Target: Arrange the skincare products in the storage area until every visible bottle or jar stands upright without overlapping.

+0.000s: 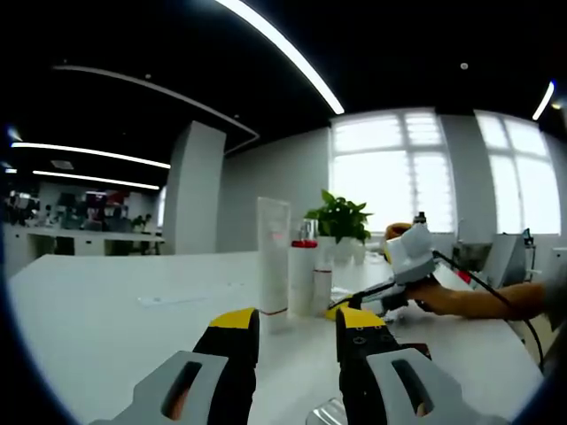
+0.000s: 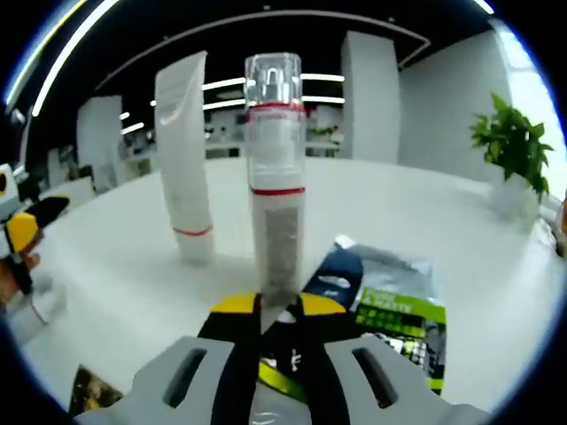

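White tabletop [image 2: 461, 230], storage area: one tall white squeeze tube with a red band near its base [image 2: 186, 155] stands on its cap, apart from the other items. Beside it stands one slim frosted pump bottle with a clear cap and two red rings [image 2: 276, 168], upright, its foot gripped between the closed yellow-tipped jaws of the right gripper [image 2: 276, 312], a low hold that probably serves to set it down without tipping. In the left gripper view tube and bottle stand close together, not overlapping. The left gripper [image 1: 297, 332] hovers short of them, jaws parted, holding nothing. Flat sachets, dark blue and green [image 2: 390, 305], lie behind the bottle; their print is too small to read. No brand name is legible on the tube or bottle.
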`<state>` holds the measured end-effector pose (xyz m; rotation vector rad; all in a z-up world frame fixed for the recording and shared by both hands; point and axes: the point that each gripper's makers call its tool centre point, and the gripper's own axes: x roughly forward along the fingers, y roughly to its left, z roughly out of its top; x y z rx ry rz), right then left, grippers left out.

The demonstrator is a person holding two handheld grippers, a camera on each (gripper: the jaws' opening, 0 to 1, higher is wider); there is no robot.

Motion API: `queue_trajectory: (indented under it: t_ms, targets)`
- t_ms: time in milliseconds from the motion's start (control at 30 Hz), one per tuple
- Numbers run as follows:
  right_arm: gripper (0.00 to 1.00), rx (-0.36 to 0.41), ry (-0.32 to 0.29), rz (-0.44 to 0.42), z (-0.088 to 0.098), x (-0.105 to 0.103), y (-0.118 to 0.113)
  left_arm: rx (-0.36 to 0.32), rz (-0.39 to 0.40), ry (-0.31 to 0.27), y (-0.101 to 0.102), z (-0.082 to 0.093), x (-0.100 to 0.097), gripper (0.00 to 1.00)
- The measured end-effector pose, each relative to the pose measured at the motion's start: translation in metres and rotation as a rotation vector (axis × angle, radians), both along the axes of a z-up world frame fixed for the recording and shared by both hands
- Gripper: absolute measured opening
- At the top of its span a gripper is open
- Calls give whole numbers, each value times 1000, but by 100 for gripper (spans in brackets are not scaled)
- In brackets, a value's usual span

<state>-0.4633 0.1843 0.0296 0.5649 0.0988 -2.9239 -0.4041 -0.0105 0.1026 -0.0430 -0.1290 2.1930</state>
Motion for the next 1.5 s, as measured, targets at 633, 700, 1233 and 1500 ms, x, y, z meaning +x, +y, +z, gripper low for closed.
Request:
queue_trajectory:
  t_ms: [633, 700, 1233, 1500]
  targets:
    - [19, 50, 47, 65, -5, -14, 4, -22, -10, 0, 3, -4, 0, 35]
    - [18, 47, 45, 67, -5, -15, 5, -25, -11, -1, 3, -4, 0, 35]
    - [18, 11, 13, 28, -5, -9, 4, -34, -10, -3, 3, -6, 2, 35]
    - [22, 36, 22, 38, -3, -5, -1, -90, -20, -16, 3, -10, 3, 41]
